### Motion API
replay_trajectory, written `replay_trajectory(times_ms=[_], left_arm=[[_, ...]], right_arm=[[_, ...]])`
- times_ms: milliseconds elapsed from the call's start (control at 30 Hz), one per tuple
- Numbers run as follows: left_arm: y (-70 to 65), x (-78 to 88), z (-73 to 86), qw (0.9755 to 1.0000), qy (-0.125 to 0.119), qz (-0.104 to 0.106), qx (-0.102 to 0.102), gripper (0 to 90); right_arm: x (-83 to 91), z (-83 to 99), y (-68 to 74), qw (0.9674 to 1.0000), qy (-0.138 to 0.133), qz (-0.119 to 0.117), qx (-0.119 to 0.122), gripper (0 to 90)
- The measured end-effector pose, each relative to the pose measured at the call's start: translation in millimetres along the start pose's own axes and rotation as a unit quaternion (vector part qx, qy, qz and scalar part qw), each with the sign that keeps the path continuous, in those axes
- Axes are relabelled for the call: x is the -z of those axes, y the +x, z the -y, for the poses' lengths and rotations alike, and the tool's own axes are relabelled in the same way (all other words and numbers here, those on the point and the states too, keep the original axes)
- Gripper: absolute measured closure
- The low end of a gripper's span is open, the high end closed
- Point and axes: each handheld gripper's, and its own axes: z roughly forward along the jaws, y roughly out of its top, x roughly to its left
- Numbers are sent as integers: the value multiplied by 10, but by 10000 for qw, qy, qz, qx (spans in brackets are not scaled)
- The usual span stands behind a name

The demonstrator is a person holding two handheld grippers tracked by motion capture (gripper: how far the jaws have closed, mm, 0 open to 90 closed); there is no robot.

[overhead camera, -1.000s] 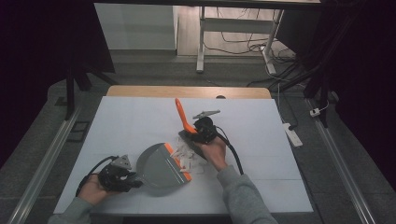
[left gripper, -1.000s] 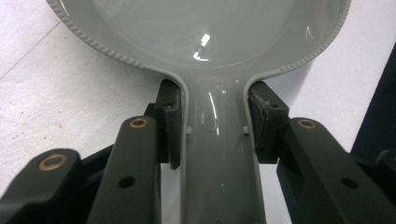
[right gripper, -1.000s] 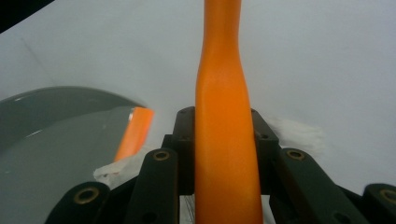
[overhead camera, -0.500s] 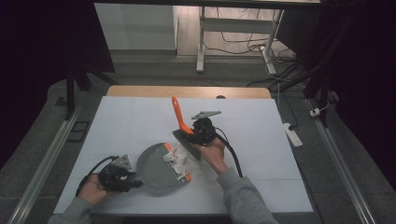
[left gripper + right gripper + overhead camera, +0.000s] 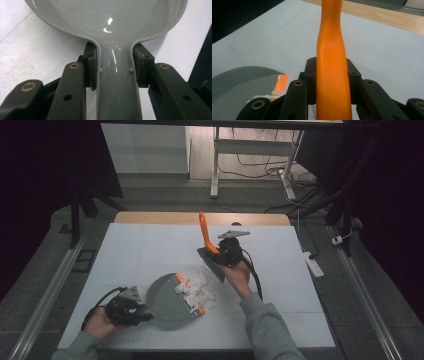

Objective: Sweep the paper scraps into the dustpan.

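Left hand-held gripper (image 5: pixel 142 312) low on the bench (image 5: pixel 150 250), clamped on the grey pan's handle (image 5: pixel 116 85); right hand-held gripper (image 5: pixel 220 257) raised, gripping the orange spatula handle (image 5: pixel 332 62) upright.

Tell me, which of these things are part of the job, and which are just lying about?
In use:
- grey dustpan, its handle clamped in the left gripper
- orange-handled brush, held by the right gripper
- crumpled clear wrappers with orange bits at the dustpan's edge

Lying about:
- white power strip on the floor
- cables beyond the table
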Motion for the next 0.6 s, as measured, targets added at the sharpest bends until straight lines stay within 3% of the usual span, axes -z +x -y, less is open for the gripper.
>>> replay_trajectory(times_ms=[333,600], left_arm=[[-1,1,0,10000,1,1,-2,618],[2,4,0,10000,16,-5,-28,618]], right_arm=[[-219,-65,-162,9992,235,307,73,705],[-382,-51,-200,9986,401,329,45,705]])
